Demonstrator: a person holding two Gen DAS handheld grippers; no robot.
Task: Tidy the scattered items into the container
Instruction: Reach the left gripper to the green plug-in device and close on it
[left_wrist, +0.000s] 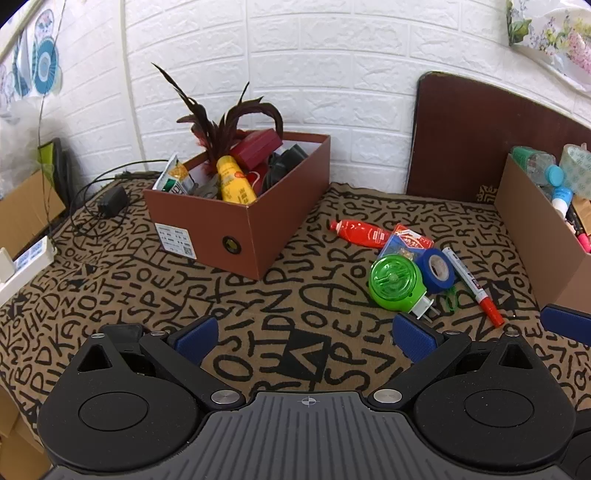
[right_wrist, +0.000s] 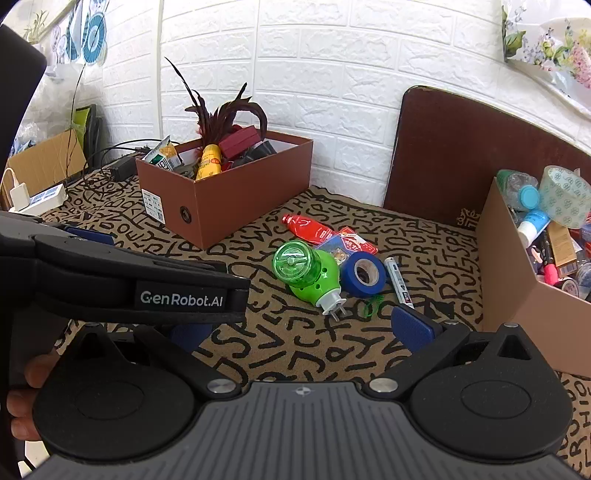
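Several loose items lie on the letter-print cloth: a red tube, a red-and-blue packet, a green plug-in device, a blue tape roll, a white marker with a red cap and a green twist tie. My left gripper is open and empty, short of and left of the pile. My right gripper is open and empty just before the green device; its left finger is partly hidden.
A brown box with a yellow bottle, feathers and other things stands at the back left. A cardboard box full of items stands at the right. A dark board leans on the wall. A charger and cables lie far left.
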